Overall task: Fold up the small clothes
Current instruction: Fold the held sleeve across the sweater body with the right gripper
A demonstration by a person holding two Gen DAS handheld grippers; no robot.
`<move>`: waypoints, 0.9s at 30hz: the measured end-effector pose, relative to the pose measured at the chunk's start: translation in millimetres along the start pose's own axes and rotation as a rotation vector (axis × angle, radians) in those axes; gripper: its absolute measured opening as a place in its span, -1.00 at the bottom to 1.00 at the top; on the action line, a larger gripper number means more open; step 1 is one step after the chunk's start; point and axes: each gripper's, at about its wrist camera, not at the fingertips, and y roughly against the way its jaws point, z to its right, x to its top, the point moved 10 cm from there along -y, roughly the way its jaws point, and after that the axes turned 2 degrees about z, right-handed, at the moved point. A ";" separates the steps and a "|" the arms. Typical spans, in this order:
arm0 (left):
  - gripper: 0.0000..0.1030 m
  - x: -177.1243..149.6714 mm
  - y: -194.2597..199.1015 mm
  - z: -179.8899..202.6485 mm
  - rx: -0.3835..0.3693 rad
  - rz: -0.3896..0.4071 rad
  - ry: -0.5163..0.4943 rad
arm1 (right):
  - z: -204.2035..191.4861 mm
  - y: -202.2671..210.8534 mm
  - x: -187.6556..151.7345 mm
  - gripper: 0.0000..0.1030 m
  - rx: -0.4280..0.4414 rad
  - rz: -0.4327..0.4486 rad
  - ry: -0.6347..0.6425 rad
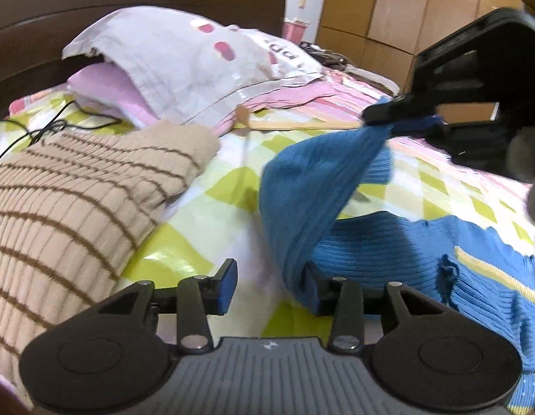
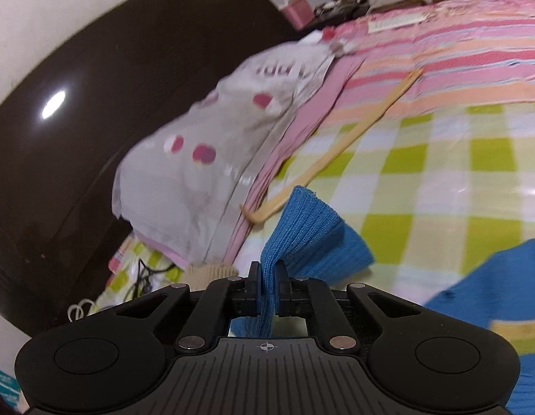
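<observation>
On the checked bedsheet (image 1: 212, 204): blue knit sweater (image 1: 388, 256), right of beige striped sweater (image 1: 67, 200).
Right gripper (image 2: 267, 288): clamped on sweater's sleeve, raised above sheet.
Left gripper (image 1: 271, 285): fingers parted, sleeve fabric draping over one finger.

A blue ribbed knit sweater (image 1: 388, 252) lies on the bed, one sleeve (image 2: 302, 228) lifted up.

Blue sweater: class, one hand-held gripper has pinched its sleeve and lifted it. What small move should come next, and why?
Probably carry the sleeve across onto the blue sweater body. The right hand-held gripper is shut on the ribbed cuff, the sleeve hangs lifted, and the body lies flat on the checked sheet. The left hand-held gripper stands open.
</observation>
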 end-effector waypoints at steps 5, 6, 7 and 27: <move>-0.09 -2.5 -1.2 15.7 -0.029 0.010 -0.041 | 15.5 44.7 11.1 -0.86 -0.012 0.055 -0.021; -0.09 -2.8 -1.6 18.9 -0.035 0.011 -0.049 | 18.3 52.7 11.9 -0.86 -0.016 0.063 -0.022; -0.09 -3.4 -2.0 22.2 -0.042 0.011 -0.056 | 21.0 61.1 12.7 -0.86 -0.020 0.072 -0.023; 0.09 -12.8 14.7 73.2 -0.210 0.068 -0.192 | 116.9 223.2 -7.2 -0.86 -0.217 0.264 -0.099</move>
